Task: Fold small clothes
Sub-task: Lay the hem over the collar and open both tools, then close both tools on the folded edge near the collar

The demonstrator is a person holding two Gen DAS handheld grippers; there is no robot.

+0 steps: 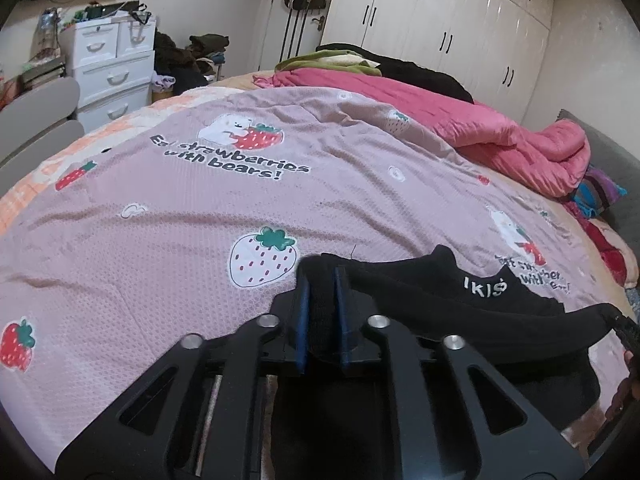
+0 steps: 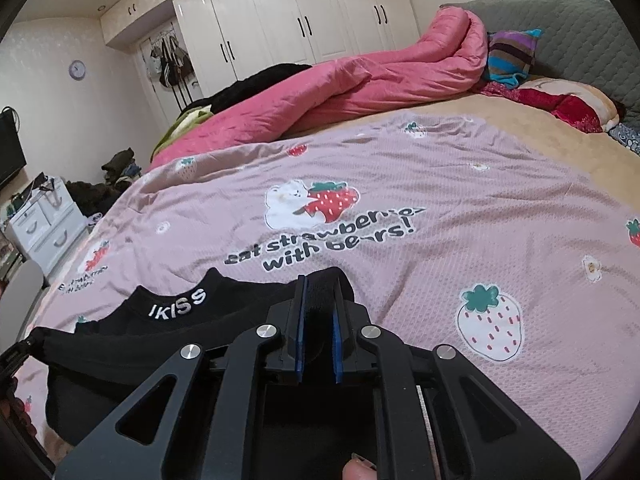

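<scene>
Left wrist view: left gripper point(image 1: 322, 276) low over the bedspread point(image 1: 168, 216), pinching one end of the black garment point(image 1: 460, 300). Right gripper point(image 2: 320, 284) level, clamped on the other end; the garment point(image 2: 168, 320) stretches between them, above the bedspread point(image 2: 460, 220).

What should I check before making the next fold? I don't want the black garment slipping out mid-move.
1. Left gripper shut on the black garment: ok.
2. Right gripper shut on the same garment: ok.
3. Collar with white lettering lies between the two grips: ok.
4. Strawberry bedspread ahead free of other items: ok.
5. Garment's lower part hanging untangled: cannot tell.
</scene>
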